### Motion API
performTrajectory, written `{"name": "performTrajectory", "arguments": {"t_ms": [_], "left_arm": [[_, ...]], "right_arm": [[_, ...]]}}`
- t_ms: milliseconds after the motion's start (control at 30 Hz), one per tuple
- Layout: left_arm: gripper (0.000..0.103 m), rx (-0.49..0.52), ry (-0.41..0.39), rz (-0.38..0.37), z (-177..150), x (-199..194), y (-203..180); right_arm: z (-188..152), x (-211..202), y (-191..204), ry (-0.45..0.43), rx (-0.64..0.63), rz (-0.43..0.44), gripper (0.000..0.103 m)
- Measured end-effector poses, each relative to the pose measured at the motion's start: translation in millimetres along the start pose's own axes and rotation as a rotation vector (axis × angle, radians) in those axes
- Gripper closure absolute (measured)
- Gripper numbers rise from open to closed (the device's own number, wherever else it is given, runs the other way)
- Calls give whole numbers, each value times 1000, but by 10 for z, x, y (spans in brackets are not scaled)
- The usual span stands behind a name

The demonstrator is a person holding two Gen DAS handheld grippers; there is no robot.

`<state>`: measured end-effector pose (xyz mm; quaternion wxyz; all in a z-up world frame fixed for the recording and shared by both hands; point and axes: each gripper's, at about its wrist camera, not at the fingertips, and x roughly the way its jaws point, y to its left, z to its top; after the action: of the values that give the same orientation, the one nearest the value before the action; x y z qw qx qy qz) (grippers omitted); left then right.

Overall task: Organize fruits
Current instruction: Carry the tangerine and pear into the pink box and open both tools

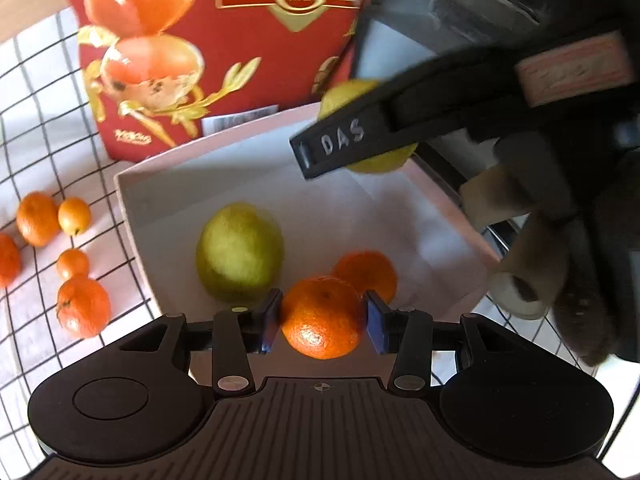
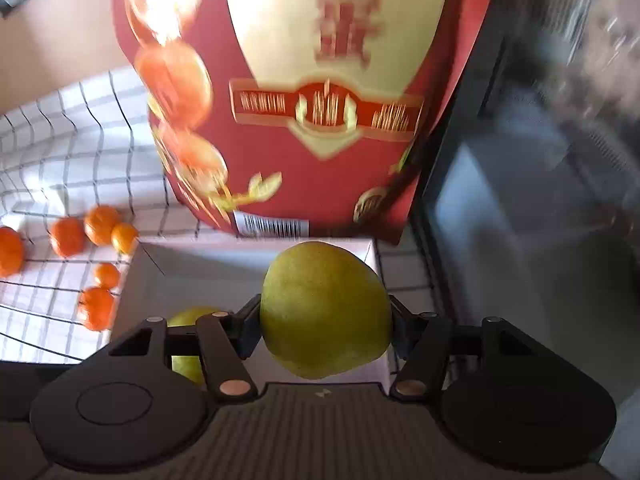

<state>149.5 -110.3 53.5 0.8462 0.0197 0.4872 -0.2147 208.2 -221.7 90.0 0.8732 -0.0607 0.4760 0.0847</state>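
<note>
2 grippers, left (image 1: 323, 317) clamps tangerine (image 1: 322, 322), right (image 2: 325, 322) clamps pear (image 2: 325, 309)

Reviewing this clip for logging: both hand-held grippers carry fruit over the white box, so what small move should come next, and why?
Probably lower the left hand-held gripper and release its mandarin inside the white box, beside the pear and mandarin already there. The right hand-held gripper holds its pear farther back over the box.
</note>
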Motion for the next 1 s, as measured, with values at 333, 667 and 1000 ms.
{"name": "performTrajectory", "arguments": {"t_ms": [333,667,1000], "left_arm": [[55,-46,-113,6,-124,-127,202],[54,-28,-43,-38,-135,-51,147],[55,-188,-61,-51,32,-192,321]], "right_arm": [[57,634,217,115,-56,-39,41],[96,272,164,35,-35,46,37],[-243,-569,-93,-160,52,7,28]]}}
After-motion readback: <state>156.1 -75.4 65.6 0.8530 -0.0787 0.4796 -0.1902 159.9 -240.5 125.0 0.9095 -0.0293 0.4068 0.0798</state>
